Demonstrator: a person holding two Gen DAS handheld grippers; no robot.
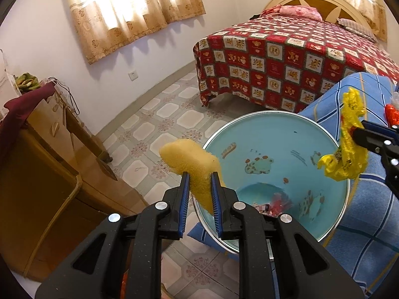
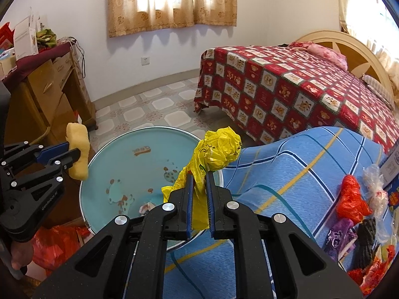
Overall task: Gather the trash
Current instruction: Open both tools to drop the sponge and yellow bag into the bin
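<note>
Left tool clamped narrow on a yellow sponge, held over the near-left rim of the blue basin; most of the sponge sticks out past the fingertips toward the floor side. Right tool pinched narrow on a crumpled yellow plastic bag, at the basin's right edge where it meets the blue striped cloth; the bag's tail hangs down between the fingers. Basin is round, cartoon print inside, metal rim, with a few small wrappers already lying at the bottom near side. The two tools sit on opposite sides of the basin, well apart, nothing between them but the open bowl. More trash still on the striped cloth to the right of the right tool: a red plastic bag, a clear crumpled bag, a purple wrapper, a dark bundle of cord, more red scraps at the far right edge. A red bag also lies on the floor left of the basin, below the left tool. Wooden dresser close on the left, with a maroon cloth and clutter on top. Bed with red checked cover beyond the basin, tiled floor between them.
</note>
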